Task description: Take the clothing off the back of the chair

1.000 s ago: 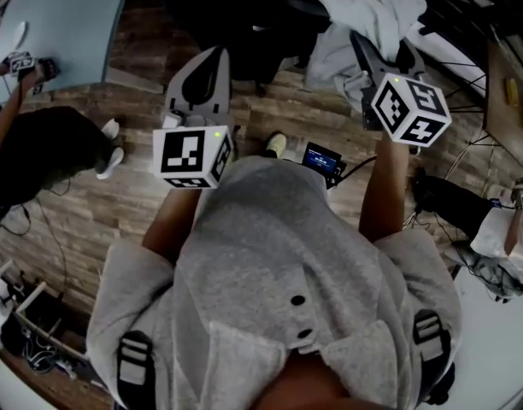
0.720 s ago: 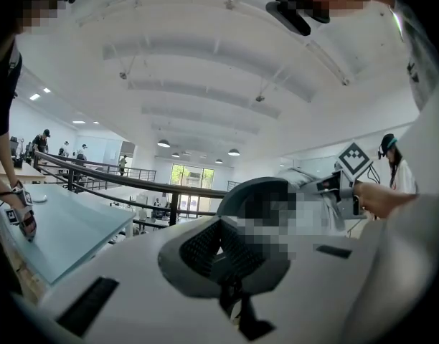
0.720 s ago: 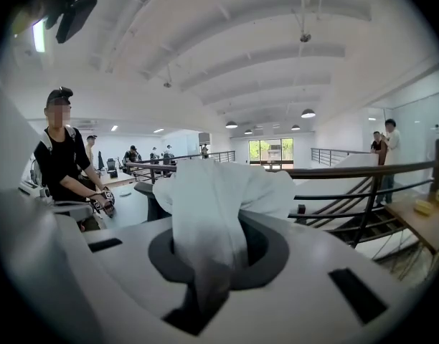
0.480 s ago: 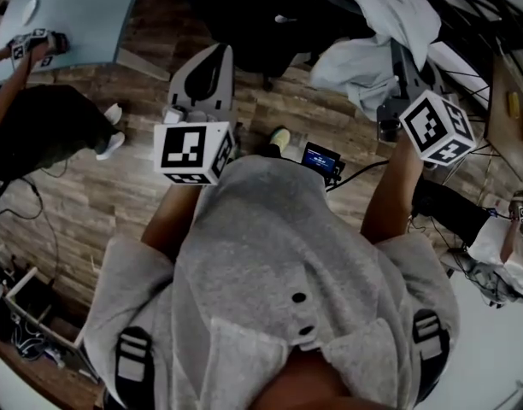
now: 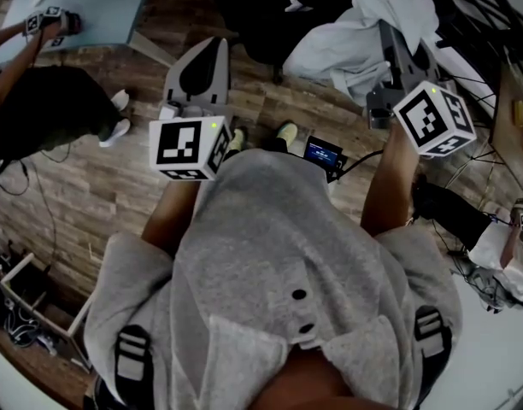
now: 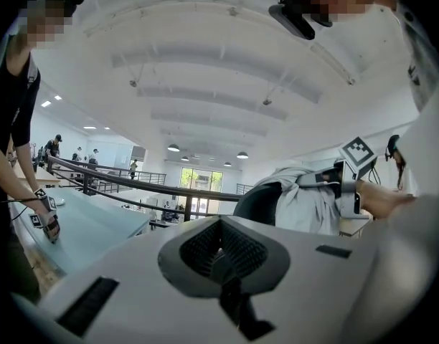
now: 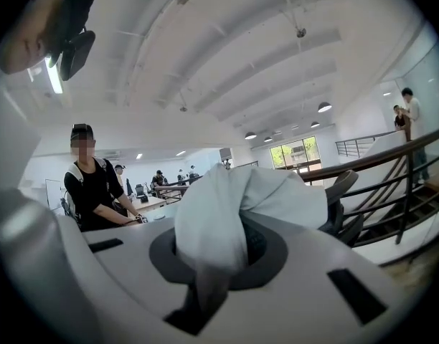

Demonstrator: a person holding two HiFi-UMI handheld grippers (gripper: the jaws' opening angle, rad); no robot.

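A white garment [image 5: 347,45] hangs bunched over the back of a black office chair [image 5: 261,15] at the top of the head view. My right gripper [image 5: 388,31] is shut on a fold of it. In the right gripper view the cloth [image 7: 234,199] fills the closed jaws of that gripper [image 7: 216,260] and spills over them, with the chair [image 7: 348,210] behind. My left gripper [image 5: 212,48] hovers over the wooden floor left of the chair, shut, with nothing in it. In the left gripper view its jaws [image 6: 221,253] meet, and the chair [image 6: 261,203] and garment [image 6: 305,203] lie ahead to the right.
A person in black [image 5: 48,109] leans on a blue-grey table [image 5: 82,7] at the upper left. A small device with a lit screen [image 5: 323,154] sits on the floor by my feet. A stair railing [image 5: 475,7] runs along the right, with a dark bag [image 5: 449,207] below it.
The right gripper has closed on the white garment and pulled it up and to the right, away from the chair. The left gripper has shifted a little towards the chair.
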